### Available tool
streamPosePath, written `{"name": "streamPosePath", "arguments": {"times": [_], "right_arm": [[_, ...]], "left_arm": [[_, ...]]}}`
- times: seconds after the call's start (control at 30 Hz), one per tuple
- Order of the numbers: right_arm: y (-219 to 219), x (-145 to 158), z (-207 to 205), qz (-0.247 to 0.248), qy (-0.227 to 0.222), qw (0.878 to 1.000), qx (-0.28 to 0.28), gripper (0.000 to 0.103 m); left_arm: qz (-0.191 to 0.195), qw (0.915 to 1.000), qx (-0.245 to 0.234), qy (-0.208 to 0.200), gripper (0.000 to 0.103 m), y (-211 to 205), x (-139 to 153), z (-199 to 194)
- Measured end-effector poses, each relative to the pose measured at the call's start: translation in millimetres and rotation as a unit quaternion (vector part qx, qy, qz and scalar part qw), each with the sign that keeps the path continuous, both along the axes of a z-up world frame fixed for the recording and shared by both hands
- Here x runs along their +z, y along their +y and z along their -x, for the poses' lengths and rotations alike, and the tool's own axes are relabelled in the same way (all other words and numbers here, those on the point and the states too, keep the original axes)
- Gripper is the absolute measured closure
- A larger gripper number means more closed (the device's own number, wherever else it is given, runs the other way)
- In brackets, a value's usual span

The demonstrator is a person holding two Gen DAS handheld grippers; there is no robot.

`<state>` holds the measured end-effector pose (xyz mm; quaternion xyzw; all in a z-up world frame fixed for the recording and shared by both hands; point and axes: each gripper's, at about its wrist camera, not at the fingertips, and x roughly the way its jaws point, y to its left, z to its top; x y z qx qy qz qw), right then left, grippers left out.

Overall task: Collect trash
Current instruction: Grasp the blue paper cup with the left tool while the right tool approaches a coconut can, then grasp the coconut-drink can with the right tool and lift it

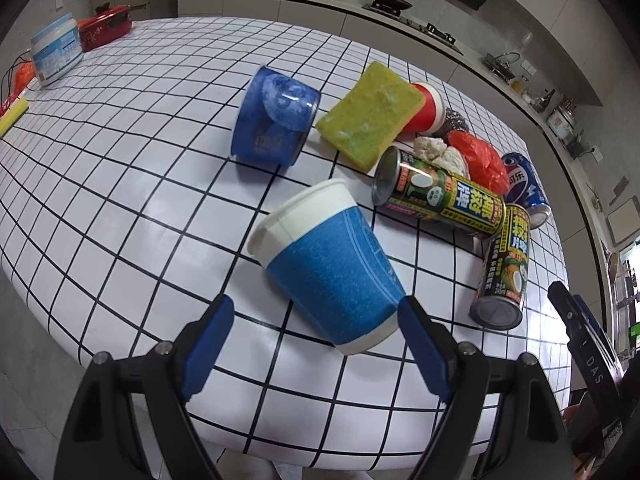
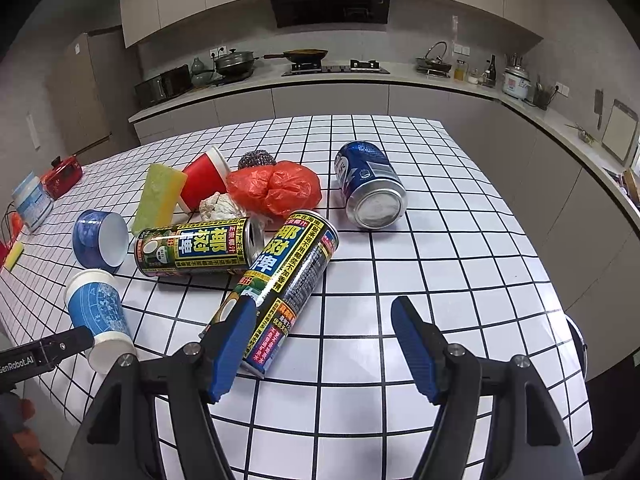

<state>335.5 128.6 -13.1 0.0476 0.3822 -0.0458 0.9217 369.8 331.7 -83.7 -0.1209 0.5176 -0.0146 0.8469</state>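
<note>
Trash is seen strewn across a white gridded bench (image 2: 440, 240). A blue paper cup (image 1: 332, 268) lies on its side between the spread, ungripping fingers of the left gripper (image 1: 316, 344). The right gripper (image 2: 320, 344) is held with fingers parted and empty, one pad just beside a coconut-drink can (image 2: 280, 292). Crowded behind are a second such can (image 2: 196, 250), a blue soda can (image 2: 370, 184), a red bag (image 2: 276, 188), a yellow sponge (image 2: 158, 196) and a red cup (image 2: 204, 178).
</note>
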Motion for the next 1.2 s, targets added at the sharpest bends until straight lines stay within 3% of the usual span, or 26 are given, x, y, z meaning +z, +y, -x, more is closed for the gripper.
{"name": "streamPosePath", "arguments": {"times": [0.43,0.7,0.8,0.9,1.2], "right_arm": [[-1,-4,-8,-0.009,0.008,1.000,-0.001,0.031],[-3,-6,-19,-0.020,0.010,1.000,-0.005,0.031],[-2,-10,-25,-0.027,0.018,0.999,-0.004,0.031],[-1,-17,-32,-0.041,0.030,0.999,-0.005,0.031],[2,-28,-53,-0.106,0.055,0.993,-0.006,0.028]], "left_arm": [[0.037,0.9991,0.001,0.020,0.015,-7,-13,-28],[0.022,0.9996,-0.003,0.017,0.015,-4,-17,-45],[0.030,0.9993,-0.003,0.021,0.020,1,-24,-46],[0.039,0.9990,-0.010,0.020,0.034,6,-29,-45],[0.030,0.9987,-0.040,0.004,0.039,14,-25,-37]]}}
